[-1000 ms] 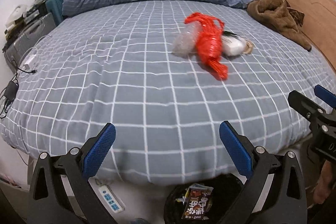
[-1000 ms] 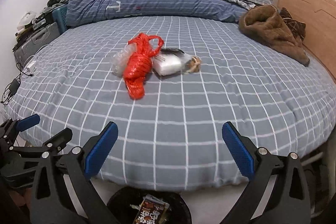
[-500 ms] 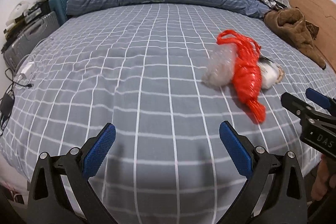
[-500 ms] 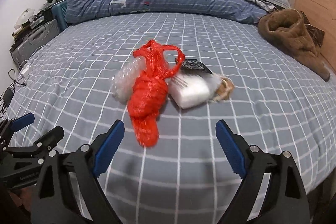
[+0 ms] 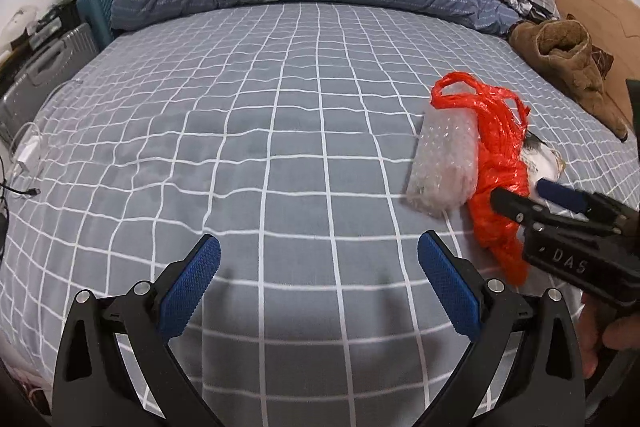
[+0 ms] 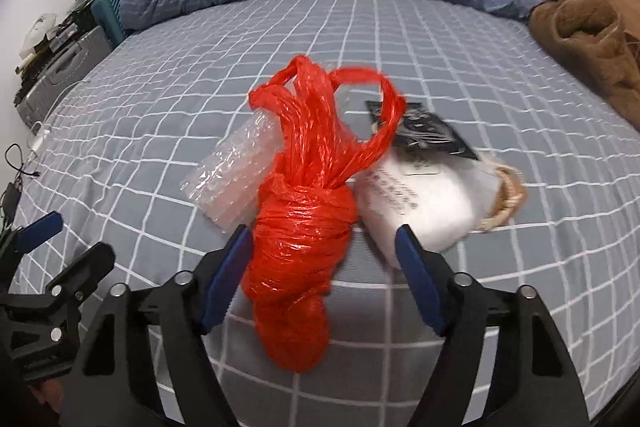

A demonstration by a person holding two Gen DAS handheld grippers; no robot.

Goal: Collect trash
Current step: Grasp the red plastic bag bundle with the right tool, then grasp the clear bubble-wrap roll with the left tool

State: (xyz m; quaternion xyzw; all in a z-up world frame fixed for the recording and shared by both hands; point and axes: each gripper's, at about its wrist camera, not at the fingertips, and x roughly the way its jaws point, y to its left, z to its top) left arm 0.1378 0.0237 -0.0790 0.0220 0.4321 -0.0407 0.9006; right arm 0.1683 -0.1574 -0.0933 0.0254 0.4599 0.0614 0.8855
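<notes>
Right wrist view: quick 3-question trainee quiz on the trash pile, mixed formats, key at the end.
1. True or false: the right gripper has its fingers on either side of the red bag, jaws not closed on it.
2. Multiple choice: what lies on the bed against the left side of the red bag? A) bubble wrap B) a glass jar C) a shoe
3. Fill in: the left gripper holds ____.

Key: 1 true. 2 A. 3 nothing; it is open over bare bedcover, left of the pile, while the white packet lies to the red bag's right.
</notes>
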